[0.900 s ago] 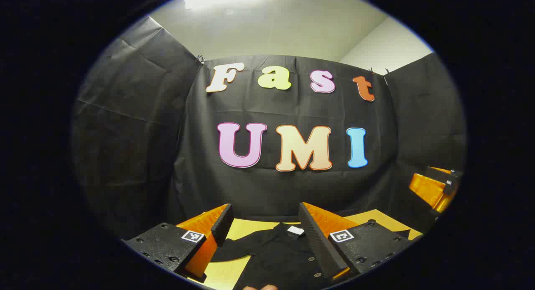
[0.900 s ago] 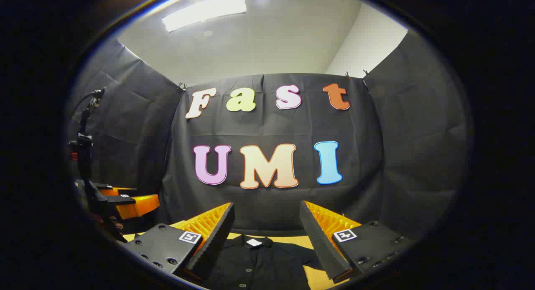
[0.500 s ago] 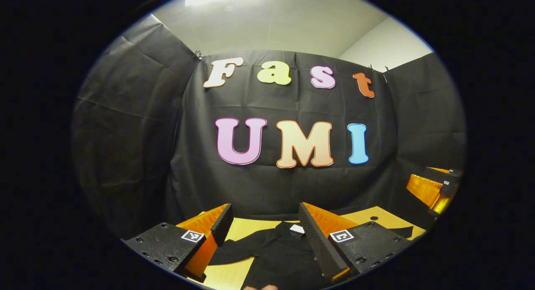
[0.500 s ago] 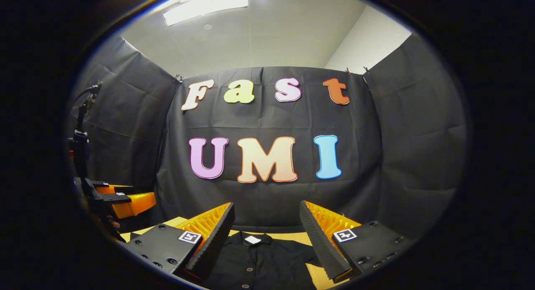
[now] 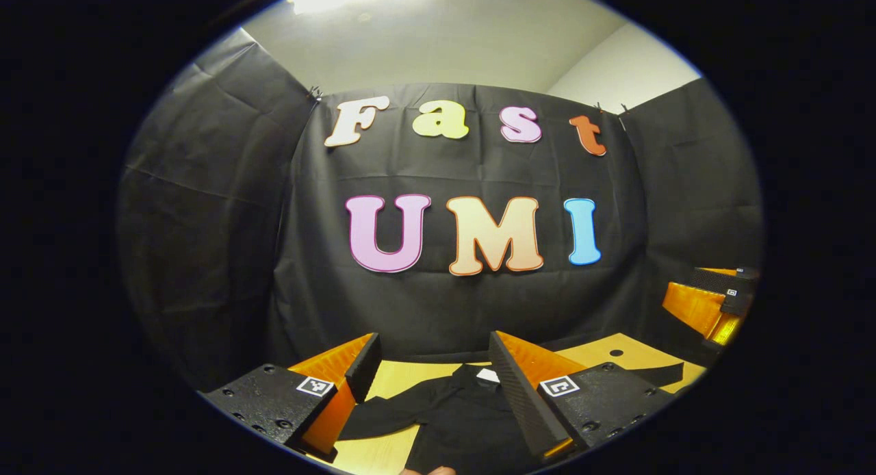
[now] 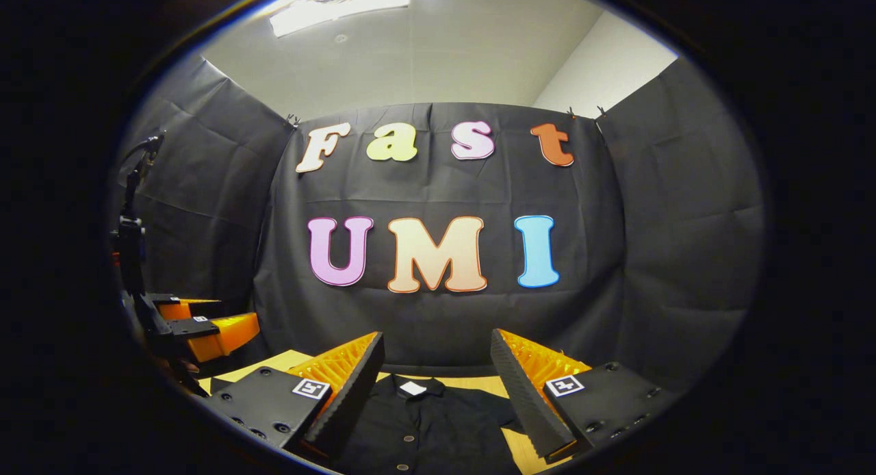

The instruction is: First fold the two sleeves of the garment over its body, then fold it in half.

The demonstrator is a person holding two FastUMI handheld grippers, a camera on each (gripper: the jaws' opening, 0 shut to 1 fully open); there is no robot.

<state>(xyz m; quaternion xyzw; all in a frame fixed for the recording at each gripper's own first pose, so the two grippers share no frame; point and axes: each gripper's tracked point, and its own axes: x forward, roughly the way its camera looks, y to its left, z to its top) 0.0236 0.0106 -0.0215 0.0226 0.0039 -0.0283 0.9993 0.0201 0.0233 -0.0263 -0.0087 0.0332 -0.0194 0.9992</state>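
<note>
A black button-up shirt (image 5: 452, 420) lies flat on a light wooden table (image 5: 397, 379), collar with a white tag toward the back wall. One sleeve (image 5: 373, 424) stretches out to the left in the left gripper view. My left gripper (image 5: 431, 365) hovers above the shirt, open, nothing between its fingers. In the right gripper view the shirt (image 6: 424, 427) with its row of buttons lies under my right gripper (image 6: 438, 365), which is also open and holds nothing. The right gripper (image 5: 708, 304) shows at the far right of the left gripper view, the left gripper (image 6: 205, 324) at the left of the right gripper view.
Black cloth walls close the booth on three sides right behind the table. A black stand (image 6: 133, 249) with a cable rises at the left in the right gripper view. A small dark hole (image 5: 616, 352) marks the tabletop at the right.
Both views have tilted slightly downward, so more of the table and shirt shows. Both grippers have stayed open and hold nothing.
</note>
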